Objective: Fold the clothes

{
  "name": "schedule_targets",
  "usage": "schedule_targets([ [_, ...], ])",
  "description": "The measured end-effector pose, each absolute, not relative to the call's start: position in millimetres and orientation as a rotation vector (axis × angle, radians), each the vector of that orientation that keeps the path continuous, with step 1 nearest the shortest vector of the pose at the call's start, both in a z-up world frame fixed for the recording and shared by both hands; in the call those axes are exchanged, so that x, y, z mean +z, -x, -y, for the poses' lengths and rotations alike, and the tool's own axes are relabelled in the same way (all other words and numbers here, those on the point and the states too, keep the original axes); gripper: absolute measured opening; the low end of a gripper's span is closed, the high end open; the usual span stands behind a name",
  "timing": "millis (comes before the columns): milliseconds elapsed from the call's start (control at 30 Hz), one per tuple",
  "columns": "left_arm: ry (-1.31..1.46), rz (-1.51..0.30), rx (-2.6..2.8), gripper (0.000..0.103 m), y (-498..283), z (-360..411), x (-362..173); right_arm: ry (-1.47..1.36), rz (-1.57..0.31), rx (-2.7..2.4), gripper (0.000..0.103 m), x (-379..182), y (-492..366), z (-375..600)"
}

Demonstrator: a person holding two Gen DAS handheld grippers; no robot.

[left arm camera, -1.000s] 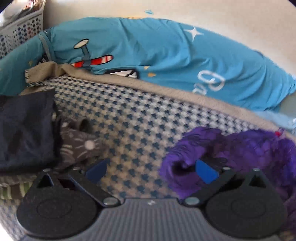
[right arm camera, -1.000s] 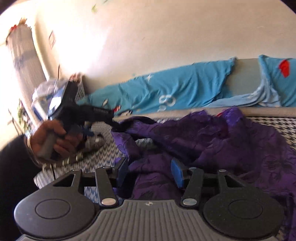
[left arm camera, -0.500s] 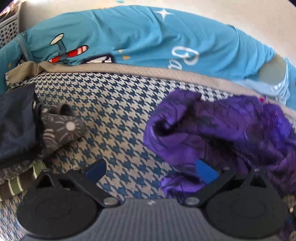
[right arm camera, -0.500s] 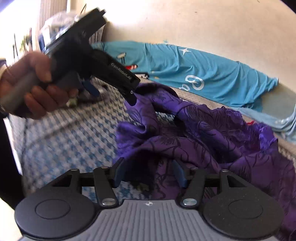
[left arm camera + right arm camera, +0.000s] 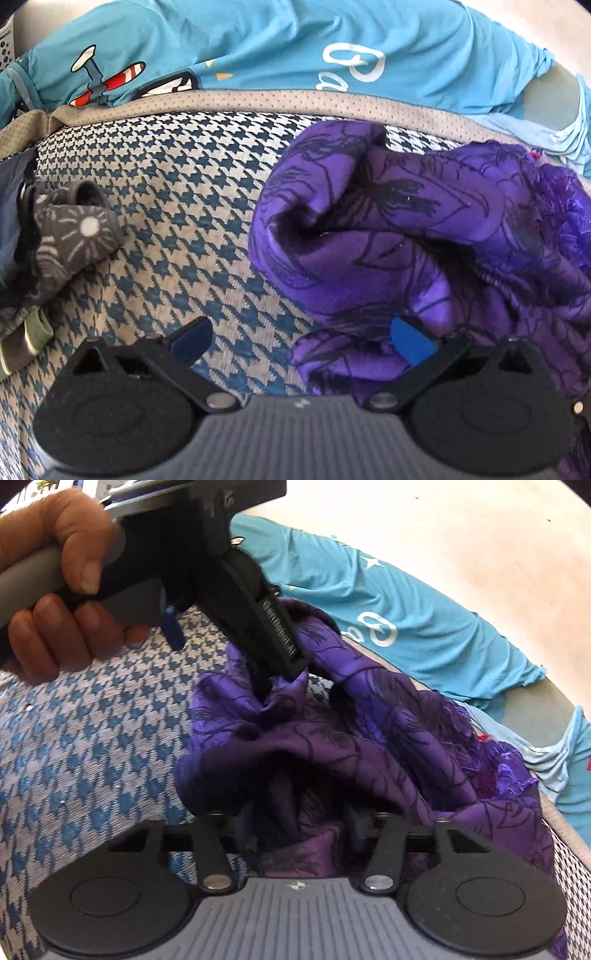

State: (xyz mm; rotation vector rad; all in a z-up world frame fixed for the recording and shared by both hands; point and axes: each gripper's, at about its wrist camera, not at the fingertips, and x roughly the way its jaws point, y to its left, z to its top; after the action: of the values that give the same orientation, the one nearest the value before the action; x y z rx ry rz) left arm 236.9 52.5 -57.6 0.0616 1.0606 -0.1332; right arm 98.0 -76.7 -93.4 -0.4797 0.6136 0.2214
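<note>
A crumpled purple garment [image 5: 406,240] with dark line print lies on the houndstooth bed cover [image 5: 177,206]. My left gripper [image 5: 301,341] stands open above the garment's left edge. Its right pad rests against purple fabric and its left pad is over bare cover. In the right wrist view a hand [image 5: 55,602] holds the left gripper [image 5: 234,655], one finger poking into the purple garment [image 5: 369,738]. My right gripper [image 5: 299,830] is low on the near side, jaws closing with a fold of purple fabric between them. I see no pad pressing on it.
A teal shirt [image 5: 258,44] with an aeroplane print lies along the far edge against the wall [image 5: 443,524]. Grey patterned clothes [image 5: 70,236] and a dark folded piece sit at the left. Bare houndstooth cover [image 5: 92,757] stretches left of the garment.
The left gripper has come down closer to the purple garment, still open. The right gripper has moved in and rolled; its jaws have narrowed around a fold. The left gripper now looms large in its view.
</note>
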Motion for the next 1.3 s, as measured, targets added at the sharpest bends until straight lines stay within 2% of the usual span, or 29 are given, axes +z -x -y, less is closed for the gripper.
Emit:
schedule_targets([
  [33, -0.071, -1.063, -0.126, 0.103, -237, -52, -60, 0.460, -0.614, 0.215, 0.024, -91, -99, 80],
  [133, -0.088, -1.064, -0.093, 0.103, -238, -51, -63, 0.401, -0.597, 0.210, 0.017, -83, -97, 88],
  [200, -0.100, -1.058, -0.070, 0.103, -238, -51, -65, 0.340, -0.581, 0.209, 0.016, -74, -94, 96],
  [633, -0.158, -0.994, 0.229, 0.103, -253, -72, -67, -0.098, -0.446, 0.125, 0.015, 0, -44, 170],
  [933, -0.038, -0.967, 0.222, 0.103, -221, -105, -51, -0.135, -0.420, 0.044, 0.015, 16, 12, 195],
  [1267, 0.089, -0.912, 0.008, 0.103, -137, -110, -41, -0.072, -0.497, 0.185, 0.016, -1, 60, 155],
  [1300, 0.083, -0.908, -0.012, 0.103, -131, -107, -41, -0.065, -0.503, 0.198, 0.019, -3, 64, 151],
])
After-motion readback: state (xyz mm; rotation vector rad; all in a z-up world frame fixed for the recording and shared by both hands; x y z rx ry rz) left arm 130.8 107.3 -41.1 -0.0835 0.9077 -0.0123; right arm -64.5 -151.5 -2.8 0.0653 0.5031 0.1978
